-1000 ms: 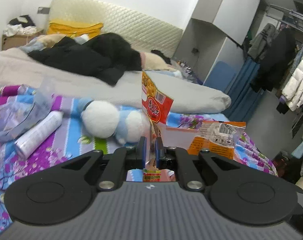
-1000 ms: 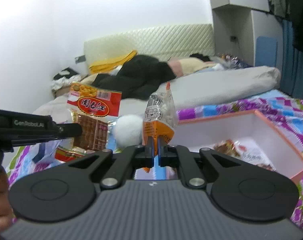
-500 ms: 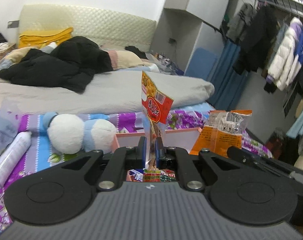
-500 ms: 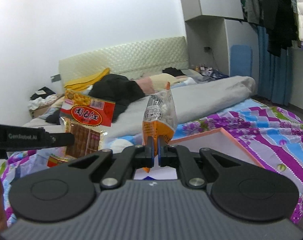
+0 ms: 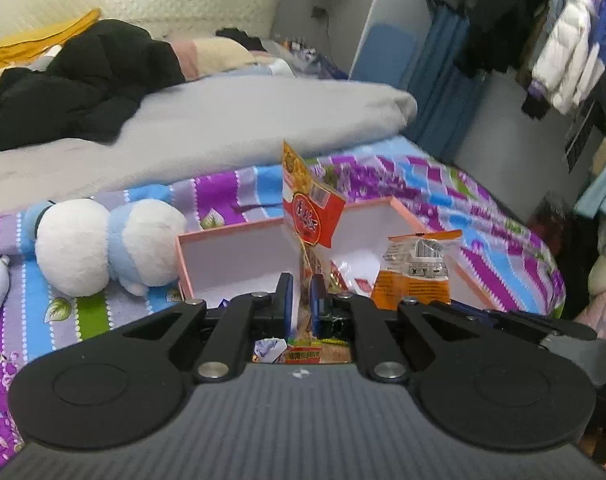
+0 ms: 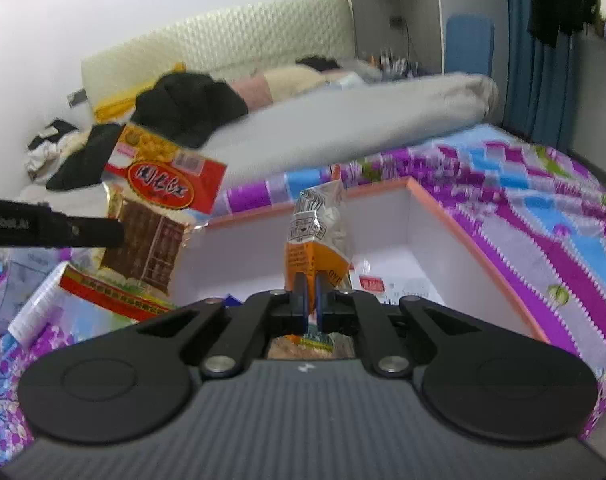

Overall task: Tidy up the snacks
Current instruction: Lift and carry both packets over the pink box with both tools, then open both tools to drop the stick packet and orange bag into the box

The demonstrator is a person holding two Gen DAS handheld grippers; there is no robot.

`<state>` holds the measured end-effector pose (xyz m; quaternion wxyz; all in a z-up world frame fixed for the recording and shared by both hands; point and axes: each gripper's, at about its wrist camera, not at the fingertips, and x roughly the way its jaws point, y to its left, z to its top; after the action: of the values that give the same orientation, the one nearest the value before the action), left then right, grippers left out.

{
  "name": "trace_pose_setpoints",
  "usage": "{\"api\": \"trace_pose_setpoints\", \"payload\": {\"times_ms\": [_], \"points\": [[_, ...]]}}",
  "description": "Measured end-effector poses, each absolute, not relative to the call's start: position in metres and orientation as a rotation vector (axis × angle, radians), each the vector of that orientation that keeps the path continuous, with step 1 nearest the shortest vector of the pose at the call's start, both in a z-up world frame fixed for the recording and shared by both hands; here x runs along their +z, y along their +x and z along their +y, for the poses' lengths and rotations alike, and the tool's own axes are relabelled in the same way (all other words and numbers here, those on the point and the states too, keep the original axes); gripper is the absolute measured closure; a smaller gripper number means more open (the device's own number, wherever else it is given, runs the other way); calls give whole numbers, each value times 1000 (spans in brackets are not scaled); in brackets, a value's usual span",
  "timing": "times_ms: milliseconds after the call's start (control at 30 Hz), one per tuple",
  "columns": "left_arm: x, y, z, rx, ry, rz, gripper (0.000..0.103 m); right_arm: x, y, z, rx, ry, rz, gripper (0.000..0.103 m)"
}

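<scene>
Above a quilted bed (image 5: pixel 443 184) and pink box (image 6: pixel 475 236), left gripper (image 5: pixel 301 296) clamps red snack packet (image 5: pixel 311 216); right gripper (image 6: pixel 310 298) clamps orange snack packet (image 6: pixel 317 248).

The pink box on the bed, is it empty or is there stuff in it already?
Not empty. The pink box is open-topped with a few small packets on its white floor, though most of the floor is bare.
</scene>
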<state>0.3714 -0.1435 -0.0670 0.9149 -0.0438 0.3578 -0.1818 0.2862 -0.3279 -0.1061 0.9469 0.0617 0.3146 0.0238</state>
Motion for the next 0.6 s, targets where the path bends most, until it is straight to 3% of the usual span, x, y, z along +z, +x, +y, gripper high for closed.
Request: {"api": "trace_pose_setpoints", "payload": {"times_ms": [333, 367, 433, 467, 500, 600], "points": [[-85, 374, -145, -367, -113, 791, 92, -124, 289, -333, 32, 135, 706, 93], [-85, 375, -143, -353, -118, 801, 87, -124, 289, -335, 32, 144, 711, 93], [-84, 376, -137, -330, -129, 814, 63, -125, 290, -338, 25, 155, 720, 70], [-82, 375, -134, -324, -138, 809, 45, -124, 289, -340, 19, 162, 718, 43], [-79, 373, -130, -325, -146, 792, 41, -122, 286, -341, 18, 167, 704, 34], [-64, 365, -124, -320, -135, 761, 41, -111, 278, -343, 17, 159, 668, 36]]}}
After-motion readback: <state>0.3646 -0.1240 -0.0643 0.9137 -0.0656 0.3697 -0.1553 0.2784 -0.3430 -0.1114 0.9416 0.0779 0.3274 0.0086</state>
